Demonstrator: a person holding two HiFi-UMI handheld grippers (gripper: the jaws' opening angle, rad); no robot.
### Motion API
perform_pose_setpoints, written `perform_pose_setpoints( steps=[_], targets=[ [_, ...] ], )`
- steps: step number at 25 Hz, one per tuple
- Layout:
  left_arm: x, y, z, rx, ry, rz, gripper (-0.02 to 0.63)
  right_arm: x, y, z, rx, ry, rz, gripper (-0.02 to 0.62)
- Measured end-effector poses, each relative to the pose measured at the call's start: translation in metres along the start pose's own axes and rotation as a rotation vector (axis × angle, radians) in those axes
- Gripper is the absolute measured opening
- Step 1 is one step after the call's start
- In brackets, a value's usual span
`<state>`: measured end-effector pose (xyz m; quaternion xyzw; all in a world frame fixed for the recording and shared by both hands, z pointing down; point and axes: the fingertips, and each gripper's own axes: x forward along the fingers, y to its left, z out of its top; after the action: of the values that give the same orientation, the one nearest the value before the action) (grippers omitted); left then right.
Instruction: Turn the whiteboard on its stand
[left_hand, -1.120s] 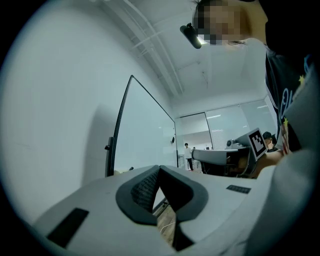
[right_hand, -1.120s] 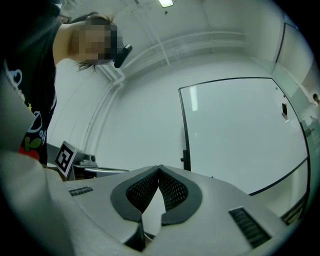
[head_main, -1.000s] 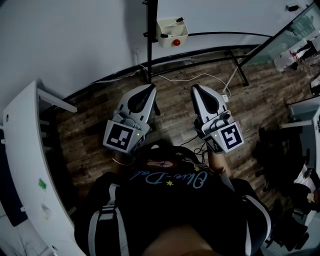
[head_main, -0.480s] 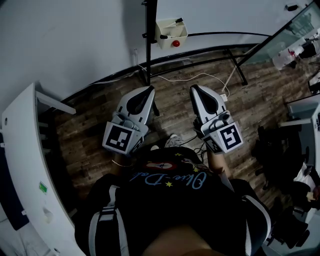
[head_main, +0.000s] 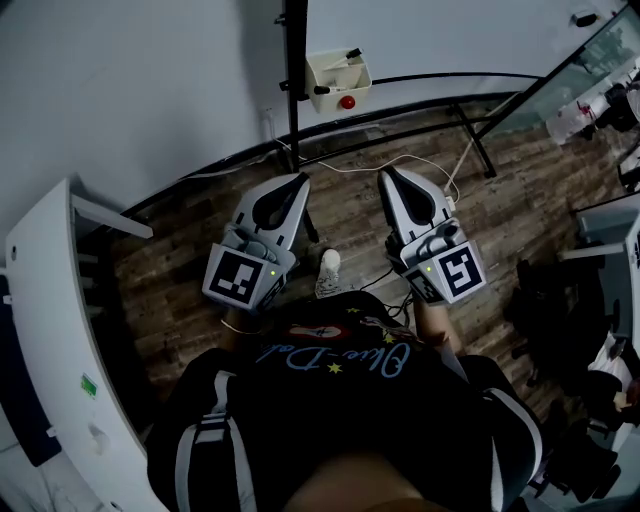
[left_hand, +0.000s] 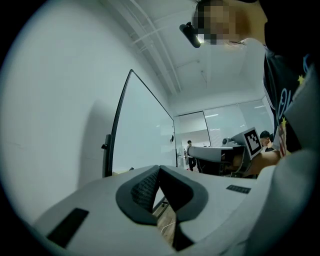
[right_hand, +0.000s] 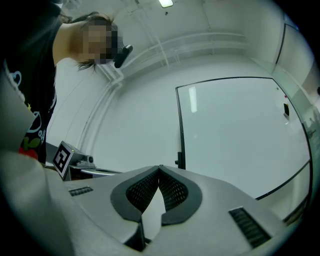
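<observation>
The whiteboard (head_main: 450, 35) stands upright on its black stand straight ahead of us, across a strip of wooden floor (head_main: 190, 260). We hold both arms out in front of our body, side by side and a little apart. The left hand-held gripper (head_main: 299, 180) points level toward the board's left frame post (head_main: 293, 80). The right hand-held gripper (head_main: 388, 176) tips slightly upward toward the board's face. On each we see the jaws pressed together at the tips, with nothing between them. Neither touches the board, which stays clear ahead of both. Its face is plain white inside a thin black frame. A pale tray (head_main: 338, 68) hangs just beside the post, with a marker (head_main: 340, 58) lying in it. The stand's black legs (head_main: 478, 135) rest on the floor, and a white cable (head_main: 400, 160) trails between them.
</observation>
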<state>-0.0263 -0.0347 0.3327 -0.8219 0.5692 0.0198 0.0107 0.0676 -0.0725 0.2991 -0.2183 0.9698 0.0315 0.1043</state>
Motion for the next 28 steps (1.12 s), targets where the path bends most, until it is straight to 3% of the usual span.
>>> perform_pose_setpoints(
  steps=[28],
  targets=[
    [0.104,0.077,-0.003,0.005,0.018,-0.002,0.018,0.083,-0.093,-0.024,0.025,-0.019,0.004,0.035]
  ],
)
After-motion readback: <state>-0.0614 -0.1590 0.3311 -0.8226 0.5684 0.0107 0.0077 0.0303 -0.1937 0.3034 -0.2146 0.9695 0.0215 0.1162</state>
